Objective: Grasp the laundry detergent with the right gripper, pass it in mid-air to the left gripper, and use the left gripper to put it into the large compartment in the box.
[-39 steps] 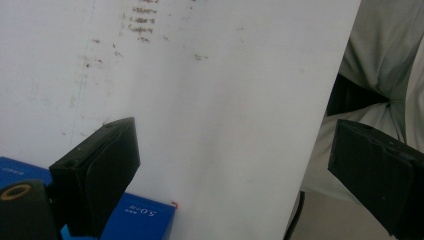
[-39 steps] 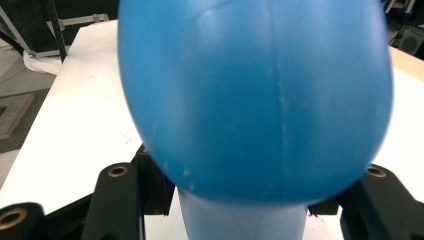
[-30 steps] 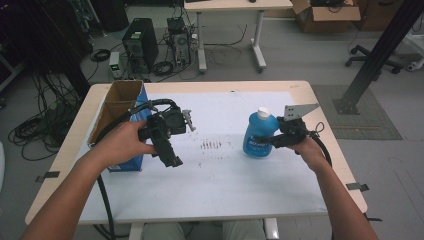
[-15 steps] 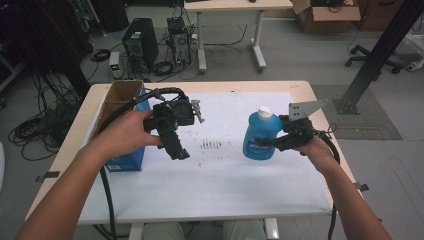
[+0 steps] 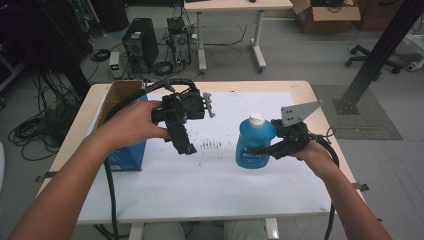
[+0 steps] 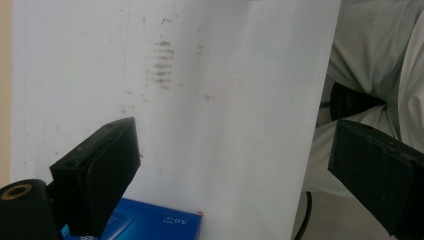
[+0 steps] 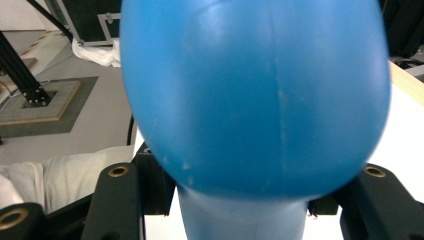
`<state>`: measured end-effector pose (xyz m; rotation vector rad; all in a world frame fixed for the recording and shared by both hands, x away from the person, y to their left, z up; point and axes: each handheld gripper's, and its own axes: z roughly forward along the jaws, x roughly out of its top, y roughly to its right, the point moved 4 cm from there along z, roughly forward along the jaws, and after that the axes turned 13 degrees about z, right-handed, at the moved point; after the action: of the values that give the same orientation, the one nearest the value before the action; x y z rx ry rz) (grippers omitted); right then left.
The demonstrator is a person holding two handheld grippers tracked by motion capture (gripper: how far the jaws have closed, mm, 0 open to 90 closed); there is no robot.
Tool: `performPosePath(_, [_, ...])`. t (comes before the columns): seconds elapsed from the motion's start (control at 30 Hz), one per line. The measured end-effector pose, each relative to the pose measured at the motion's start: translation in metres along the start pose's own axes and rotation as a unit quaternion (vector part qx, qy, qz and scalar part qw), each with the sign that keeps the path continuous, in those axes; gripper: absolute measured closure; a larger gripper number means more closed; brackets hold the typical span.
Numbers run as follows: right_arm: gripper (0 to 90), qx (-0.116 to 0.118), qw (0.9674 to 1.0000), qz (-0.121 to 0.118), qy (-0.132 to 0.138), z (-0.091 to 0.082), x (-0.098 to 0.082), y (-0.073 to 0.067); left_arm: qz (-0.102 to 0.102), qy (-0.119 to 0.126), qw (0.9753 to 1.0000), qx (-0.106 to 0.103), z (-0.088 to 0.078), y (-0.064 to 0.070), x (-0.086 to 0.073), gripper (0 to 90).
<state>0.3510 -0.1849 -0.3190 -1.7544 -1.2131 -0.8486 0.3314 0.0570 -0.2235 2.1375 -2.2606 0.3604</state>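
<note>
1. Plainly, the right gripper (image 5: 270,149) is clamped on the blue bottle (image 5: 255,142), which stands upright on the white sheet (image 5: 215,195); in the right gripper view the jaws are seen pressed to either side of the bottle's narrow part, below its rounded body.
2. The left gripper (image 5: 186,146) is held above the sheet, left of the bottle and well apart from it; its jaws are spread wide and nothing is held between them, as seen in the left gripper view.
3. A slip is judged possible: the bottle's plastic looks smooth and curved, so a tilt or a loosened squeeze could let it drop or tip over.
4. The bottle is closed by a white cap (image 5: 256,118); its contents cannot be told.
5. A cardboard box (image 5: 120,92) stands far left of the bottle, open-topped; its inside cannot be made out. A blue carton (image 6: 150,225) lies by it.
</note>
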Motion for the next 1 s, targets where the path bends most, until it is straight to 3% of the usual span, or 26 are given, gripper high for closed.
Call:
performPosePath(0.5, [42.5, 0.03, 0.9994, -0.014, -0.008, 0.024, 0.008, -0.02, 0.037, -0.012, 0.9991, -0.019, -0.006, 0.003, 0.023, 6.8])
performPosePath(1.0, [42.6, 0.048, 0.9983, -0.022, -0.026, 0.054, 0.015, -0.025, 0.054, -0.005, 0.9981, -0.029, -0.005, 0.004, 0.031, 6.8])
